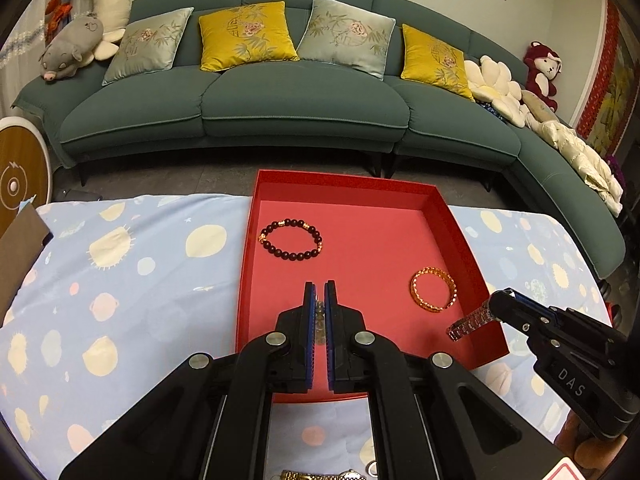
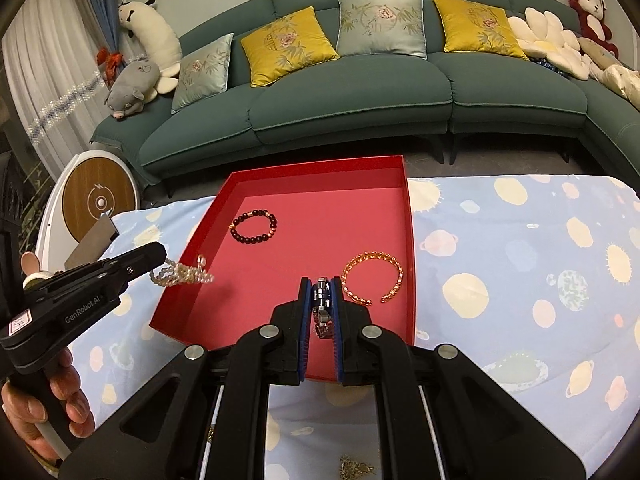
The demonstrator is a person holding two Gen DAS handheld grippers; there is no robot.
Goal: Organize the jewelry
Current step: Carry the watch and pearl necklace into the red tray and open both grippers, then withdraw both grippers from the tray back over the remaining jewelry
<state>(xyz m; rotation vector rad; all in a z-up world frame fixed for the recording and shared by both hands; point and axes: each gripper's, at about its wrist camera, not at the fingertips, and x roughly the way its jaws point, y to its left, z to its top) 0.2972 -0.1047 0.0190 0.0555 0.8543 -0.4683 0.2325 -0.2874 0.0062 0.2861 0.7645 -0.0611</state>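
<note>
The left tool [image 2: 162, 258] pinches a pale beaded bracelet [image 2: 182, 274], hanging over the near-left rim of the red tray [image 2: 410, 240] on the cloth-covered counter [image 2: 520, 280]. Inside the tray, a dark beaded bracelet [image 2: 254, 226] lies toward the far left and a gold open bangle [image 2: 372, 280] toward the near right. The right tool [image 2: 322, 296] is clamped on a silver link band [image 2: 323, 308] just beside the bangle.
</note>
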